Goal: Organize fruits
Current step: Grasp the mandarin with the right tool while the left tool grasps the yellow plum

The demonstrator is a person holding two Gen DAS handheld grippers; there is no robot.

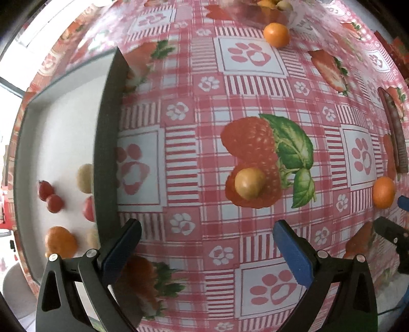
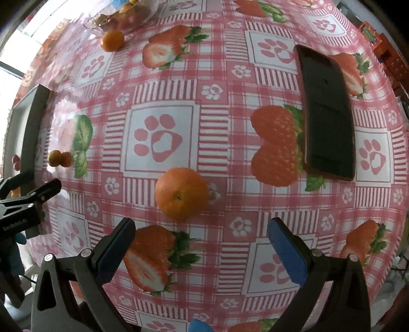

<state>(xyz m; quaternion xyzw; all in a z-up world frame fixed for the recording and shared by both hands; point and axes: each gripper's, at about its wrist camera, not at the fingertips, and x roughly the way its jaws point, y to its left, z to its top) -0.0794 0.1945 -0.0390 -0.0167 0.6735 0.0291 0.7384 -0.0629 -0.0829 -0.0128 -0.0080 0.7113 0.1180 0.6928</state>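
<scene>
Item: loose fruit for sorting into the tray. Step in hand, as judged: the approach to two pickups at once, neither yet made. Orange, round, bright, dimpled skin with a small stem scar facing up, lies on the surface just ahead of the right claw, whose blue-padded jaws stand wide and hold nothing; the fruit sits a little left of the midline between them. Small yellow-brown fruit, smooth and oval, kind not certain, lies on a printed raspberry ahead of the left claw, also wide and empty. Next move calls, by estimate, for each claw to advance until its fruit sits between the pads, close gently since both are round and apt to roll, then carry leftward to the tray. Tray, dark-rimmed with a pale floor, stands at the left edge of the surface and already contains two small red fruits, an orange one and a pale one, with others partly hidden by the rim. Second loose orange lies far off, beside a clear bag of fruit. Dark flat phone-like slab rests to the right, well apart from the fruit. Covering: red-and-white checked cloth printed with berries and paw marks.
</scene>
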